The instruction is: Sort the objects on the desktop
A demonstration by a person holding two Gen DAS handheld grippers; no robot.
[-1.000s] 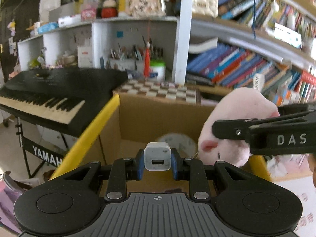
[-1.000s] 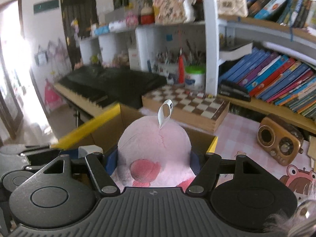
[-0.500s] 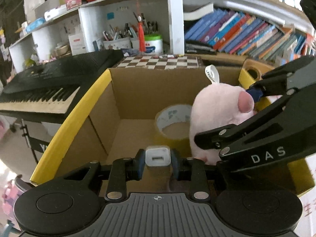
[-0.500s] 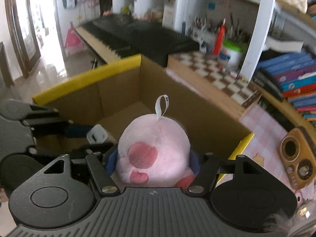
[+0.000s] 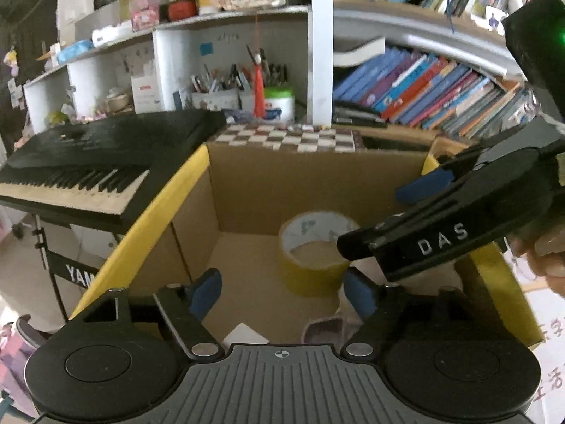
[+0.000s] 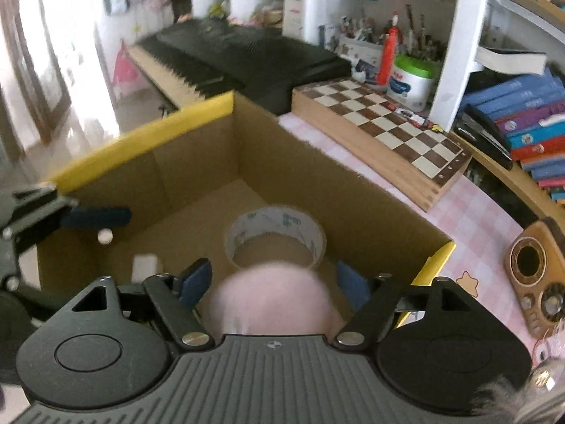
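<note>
Cluttered shelves and a keyboard [image 5: 88,162] behind the cardboard box [image 5: 169,212]. My left gripper [image 5: 282,293] has just sprung apart; the white charger [image 5: 245,334] it held a second ago lies on the box floor. Tape roll [image 5: 314,247] mid-box. My right gripper [image 6: 273,282] has also just widened, and the pink plush [image 6: 272,296] is dropping free. 2 items sorted.

A lived-in home room: crammed bookshelves [image 5: 423,84], a keyboard piano [image 5: 88,173], a chessboard [image 6: 381,123], pen pots [image 5: 215,95].
</note>
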